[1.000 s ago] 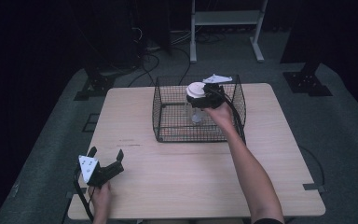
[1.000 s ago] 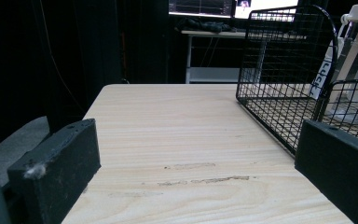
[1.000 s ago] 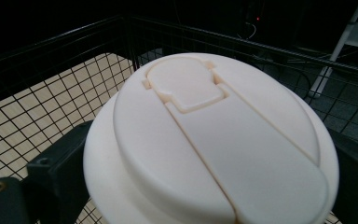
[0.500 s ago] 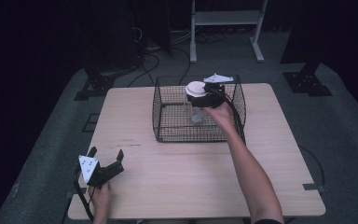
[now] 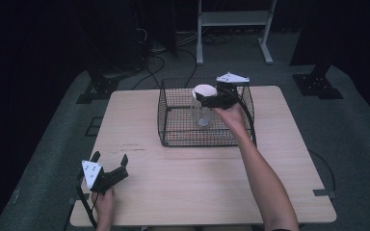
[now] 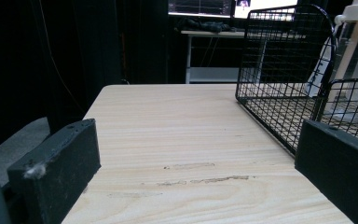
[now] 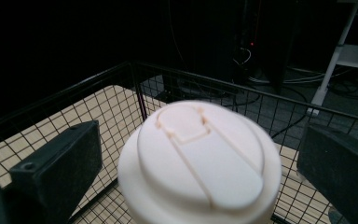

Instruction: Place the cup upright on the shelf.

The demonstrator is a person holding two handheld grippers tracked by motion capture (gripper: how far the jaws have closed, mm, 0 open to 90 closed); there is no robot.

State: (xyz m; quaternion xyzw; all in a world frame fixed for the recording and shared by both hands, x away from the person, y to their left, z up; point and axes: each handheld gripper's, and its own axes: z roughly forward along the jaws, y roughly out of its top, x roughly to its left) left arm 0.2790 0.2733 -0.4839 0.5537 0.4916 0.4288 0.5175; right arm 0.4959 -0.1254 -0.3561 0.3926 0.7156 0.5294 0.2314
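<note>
A clear jar with a white lid (image 5: pixel 203 89) stands upright inside a black wire basket (image 5: pixel 207 143) at the back of the wooden table (image 5: pixel 197 187). My right gripper (image 5: pixel 206 96) is open, one jaw on each side of the lid (image 7: pixel 200 158), with small gaps showing in the right gripper view. The jar's clear body (image 6: pixel 354 70) shows behind the basket's wires (image 6: pixel 279 70) in the left gripper view. My left gripper (image 5: pixel 110 157) rests open and empty near the table's front left corner, pointing toward the basket.
The basket's front rim (image 7: pixel 135 88) and walls stand around the jar. Bare wood lies between the left gripper (image 6: pixel 198 140) and the basket. A white metal stand (image 5: pixel 231 19) and cables lie on the dark floor behind the table.
My right gripper has drawn slightly back and to the right while the jar stays where it was. The left gripper has not moved.
</note>
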